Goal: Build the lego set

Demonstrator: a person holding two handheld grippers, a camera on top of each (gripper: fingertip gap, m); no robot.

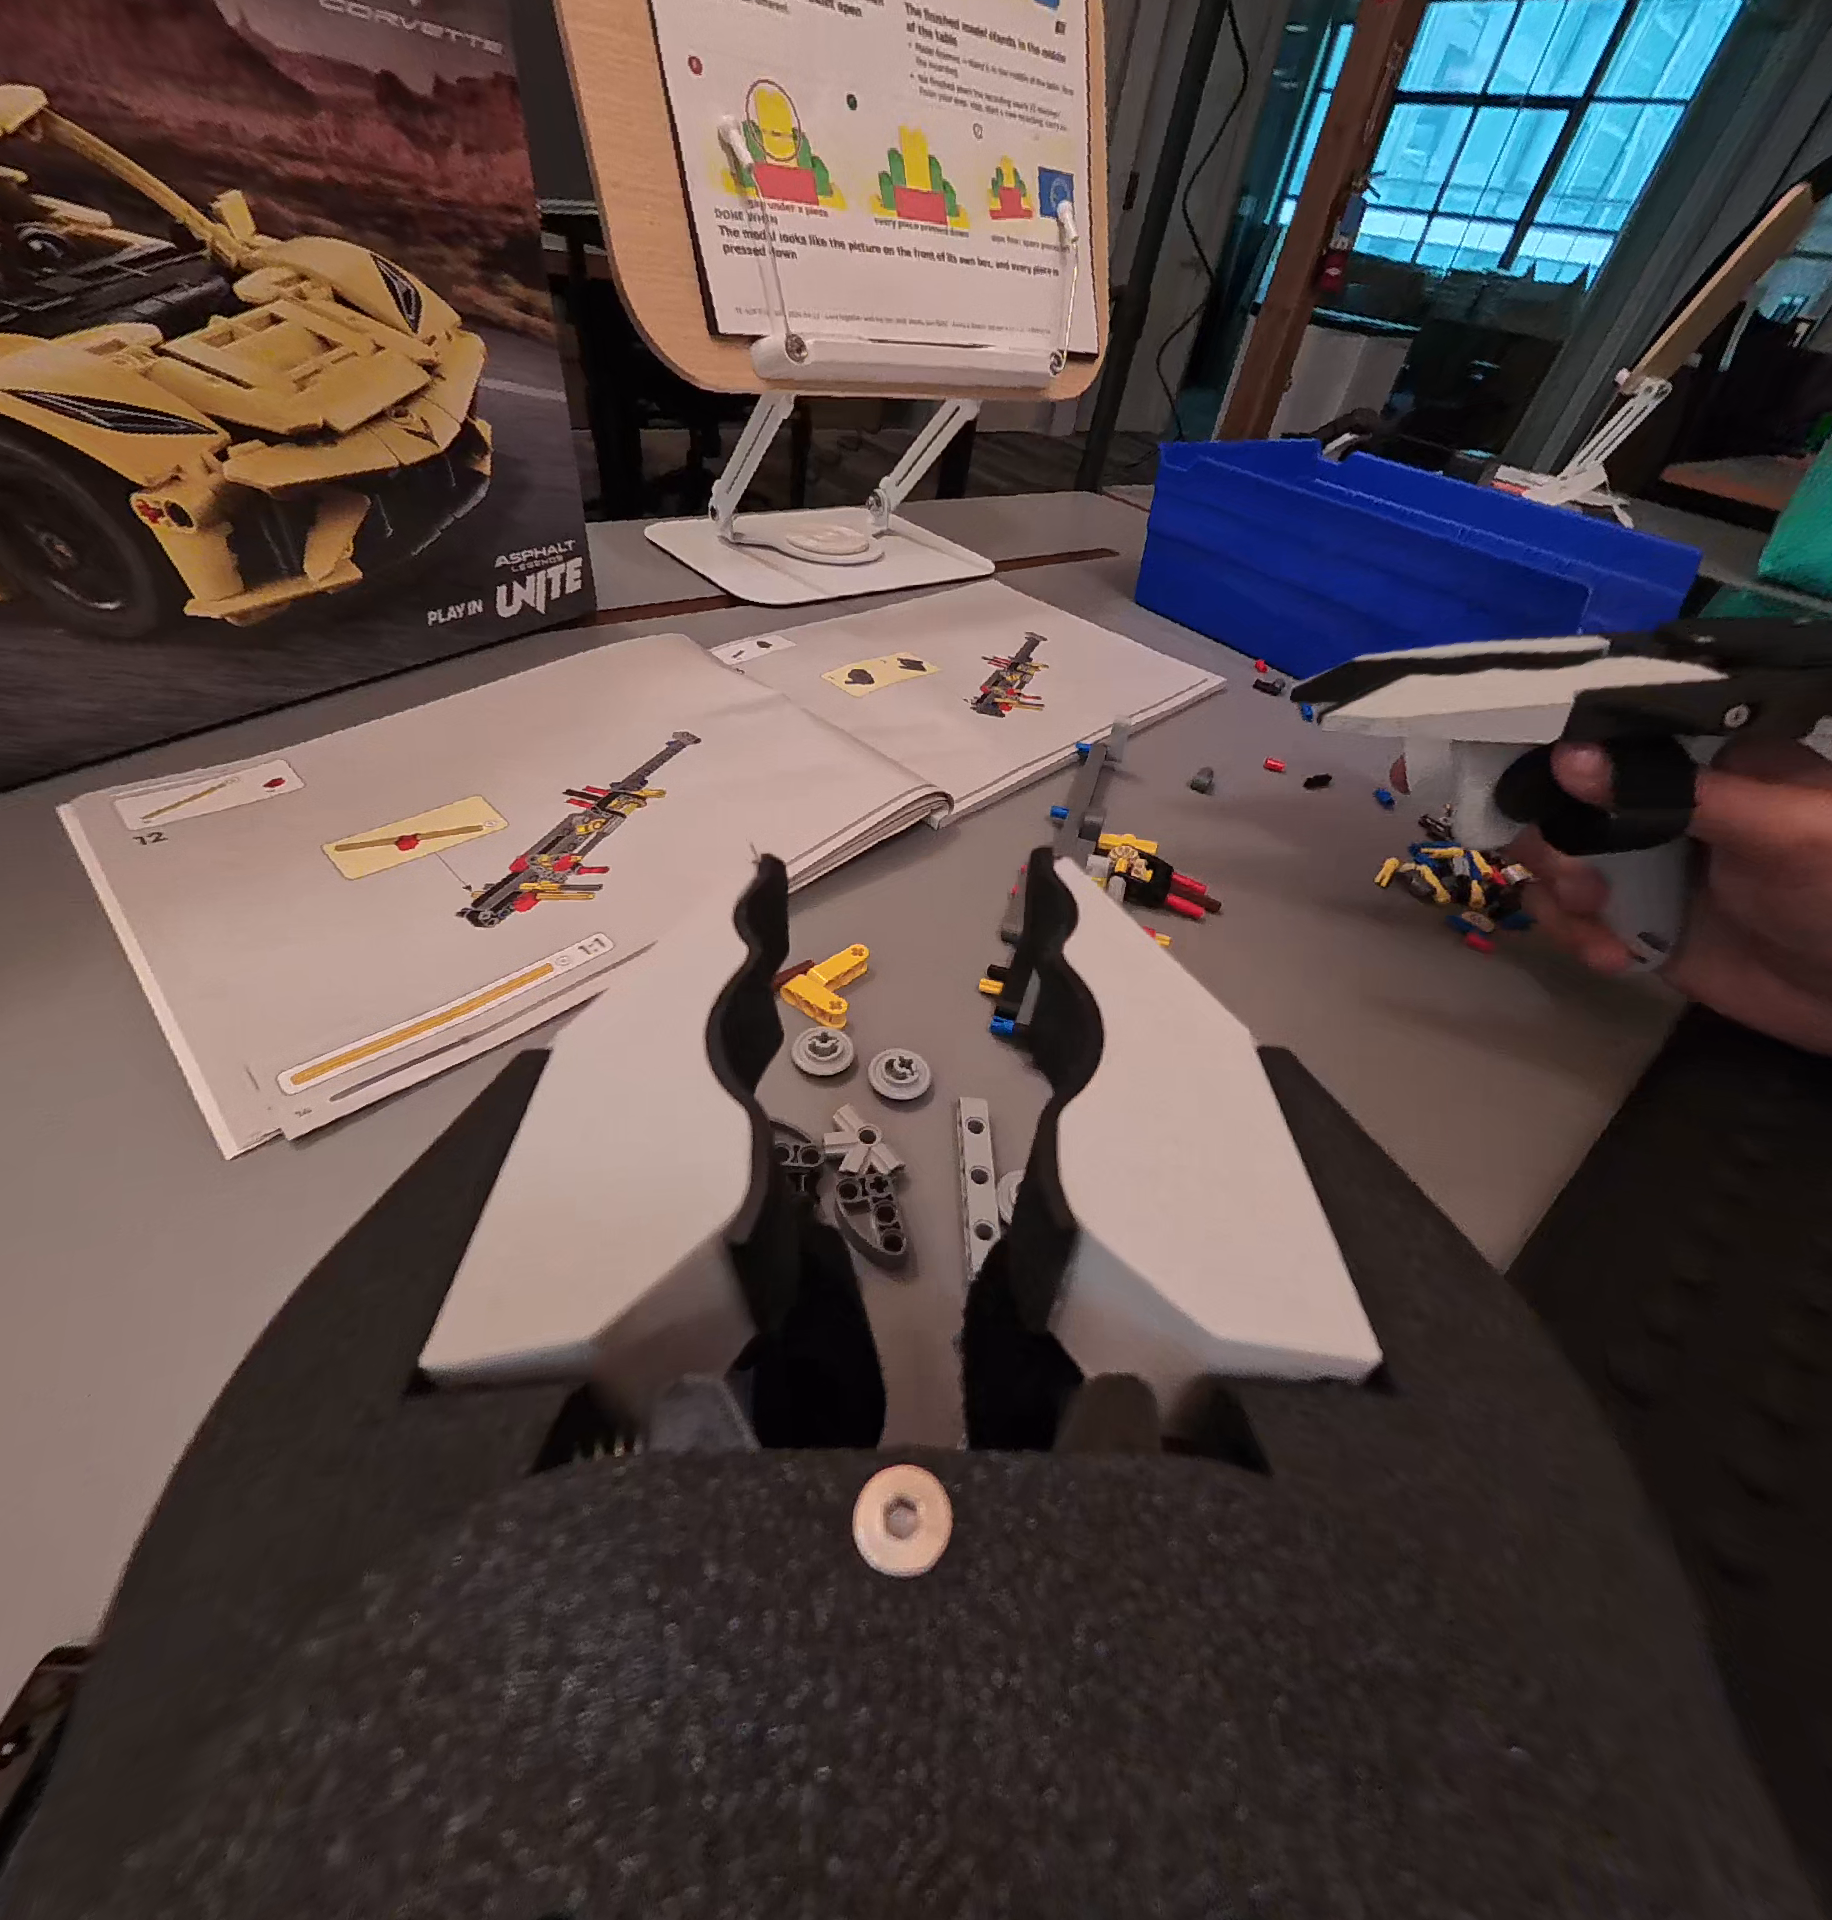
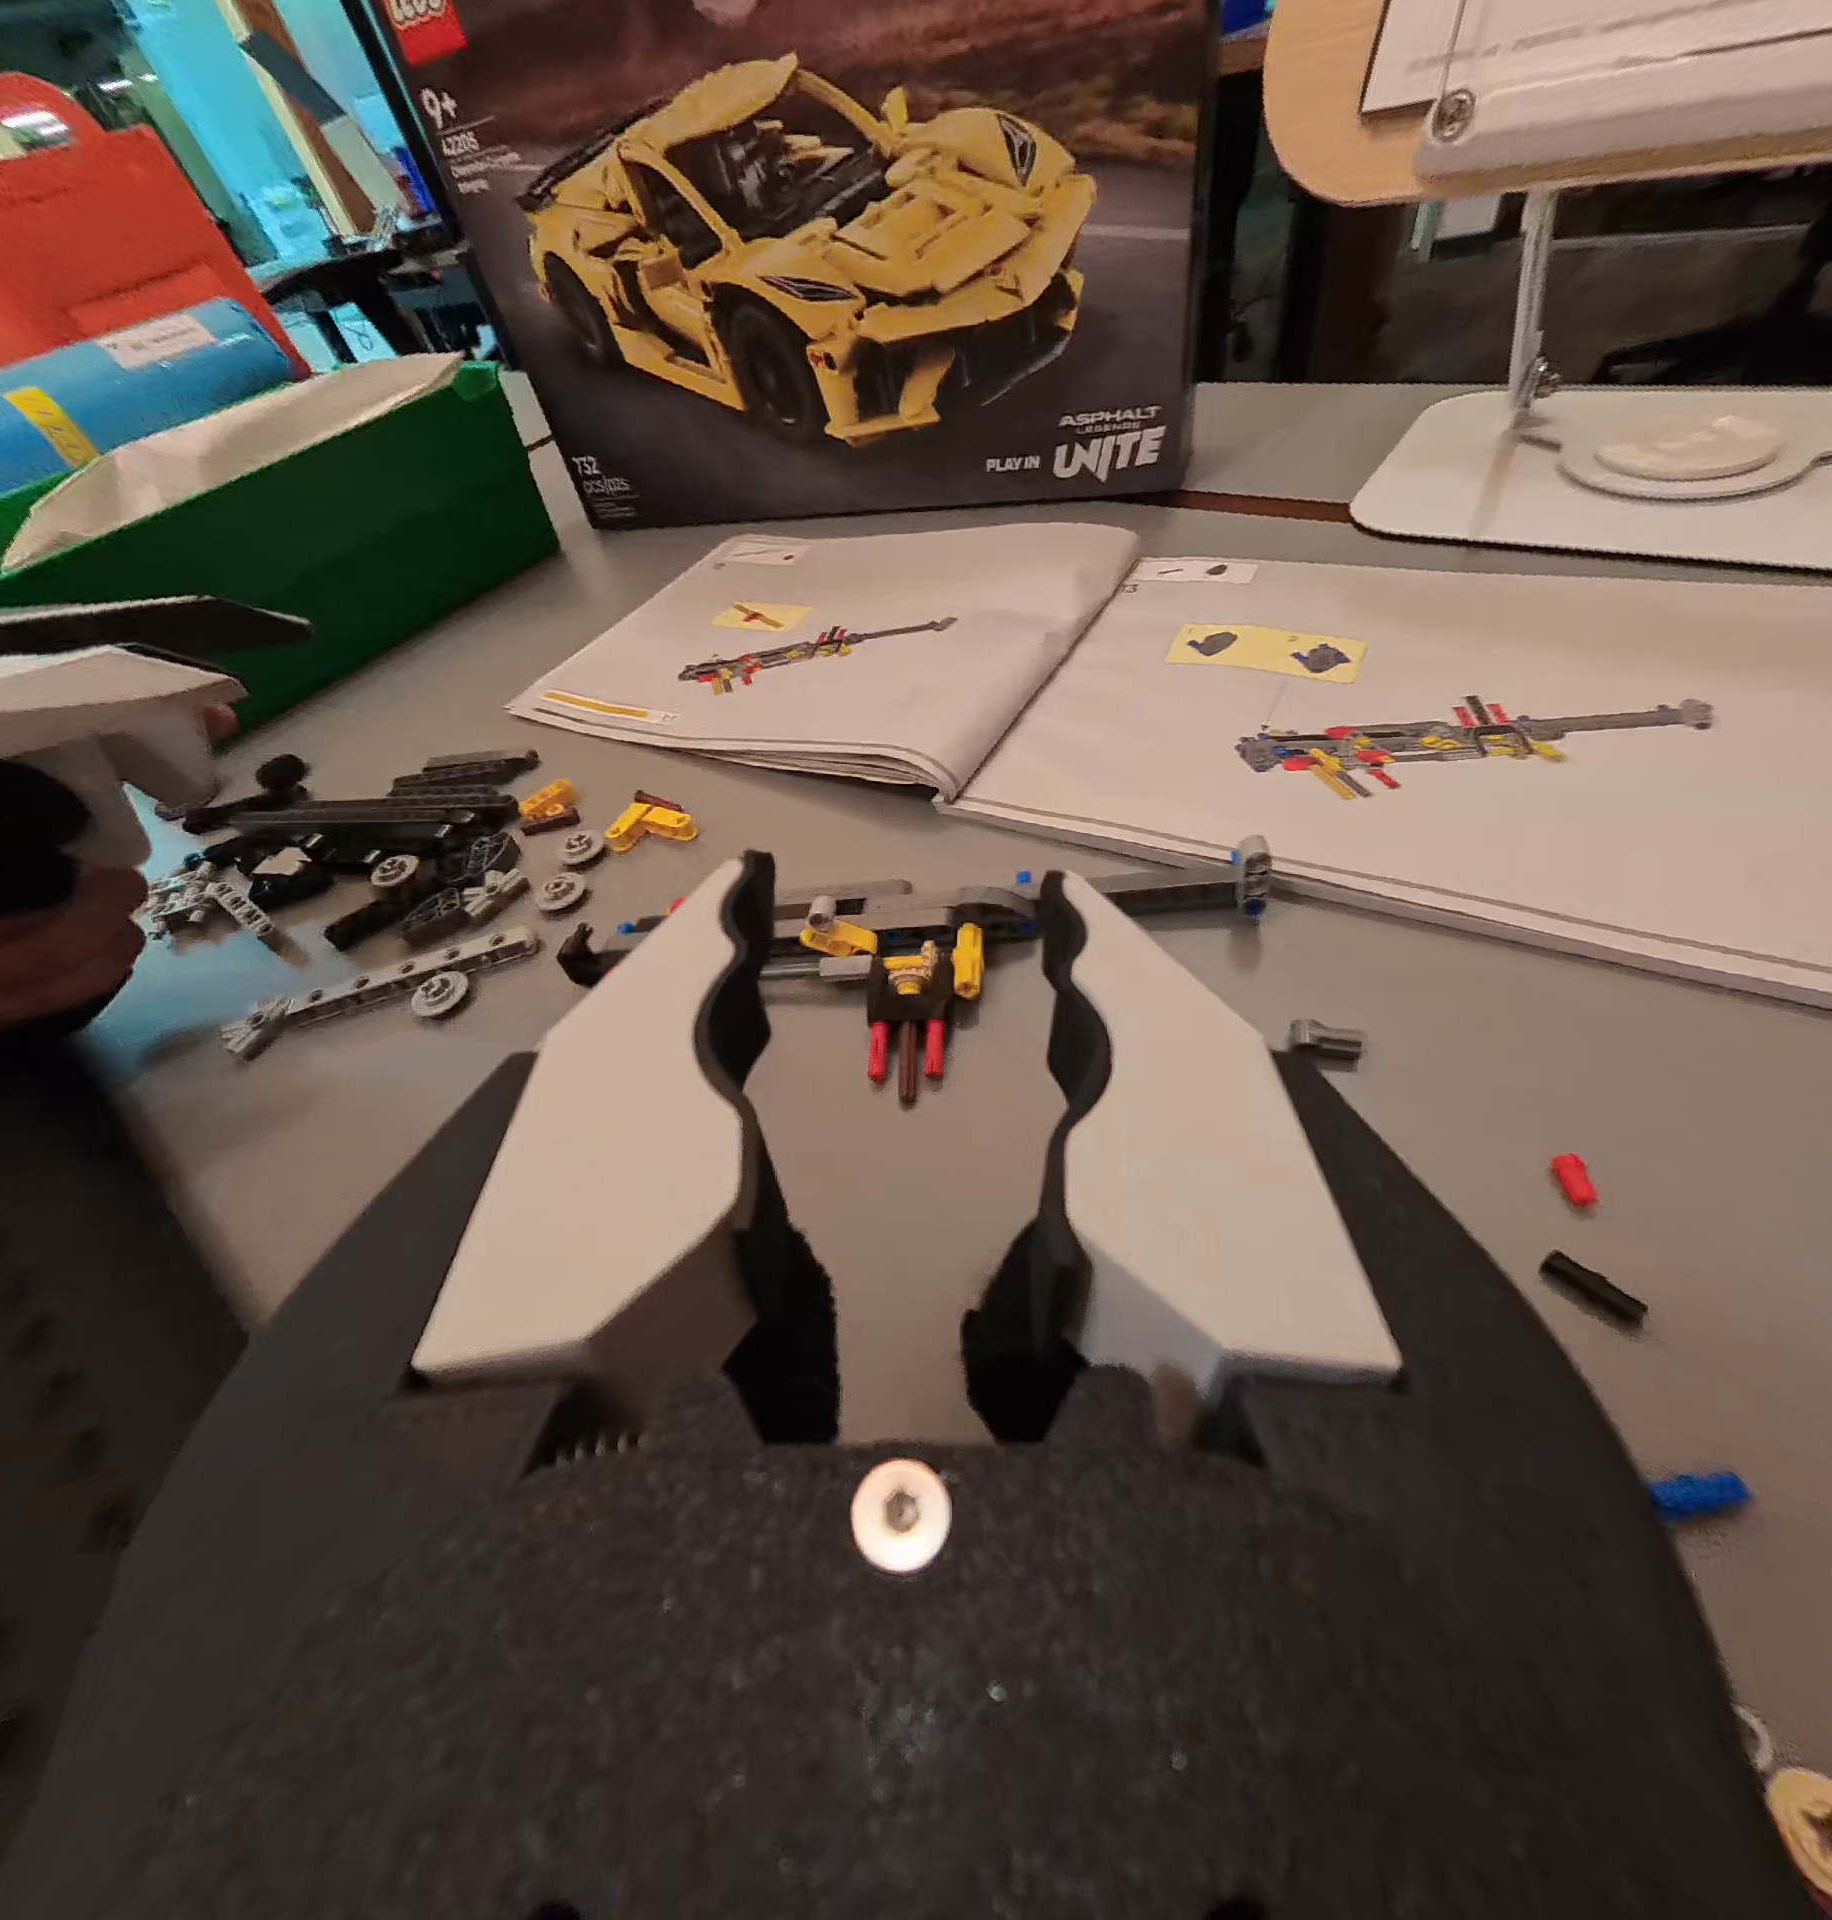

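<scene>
The grey desk (image 2: 995, 1195) carries everything here. The biggest thing on it is the set's box (image 2: 818, 260) with the yellow car, standing at the back, with a green bin (image 2: 299, 520) to one side and a blue bin (image 1: 1411, 551) to the other. In front of the box the instruction booklet (image 2: 1099, 665) lies open, flat, its pages showing a long, thin chassis stage.

The part-built chassis assembly (image 2: 922, 945) lies just in front of the booklet's near edge. Its long axis runs crosswise to my right hand-held gripper (image 2: 907, 883), left to right in that view, with red and brown pins sticking out toward me. It sits straight ahead of my right fingers, just past the tips, so the right is clearly the nearer one. Those fingers are spread, with nothing between them.

My left hand-held gripper (image 1: 907, 883) is likewise spread and empty, hovering over the loose parts: grey beams and connectors, two small grey pulley wheels (image 1: 860, 1060), and a yellow connector (image 1: 829, 982).

I judge the next move to be the right fingers closing across the assembly's narrow width, rather than along its length.

Smallest are stray pins: a red one (image 2: 1574, 1179), a black one (image 2: 1592, 1288), a blue one (image 2: 1701, 1493).
</scene>
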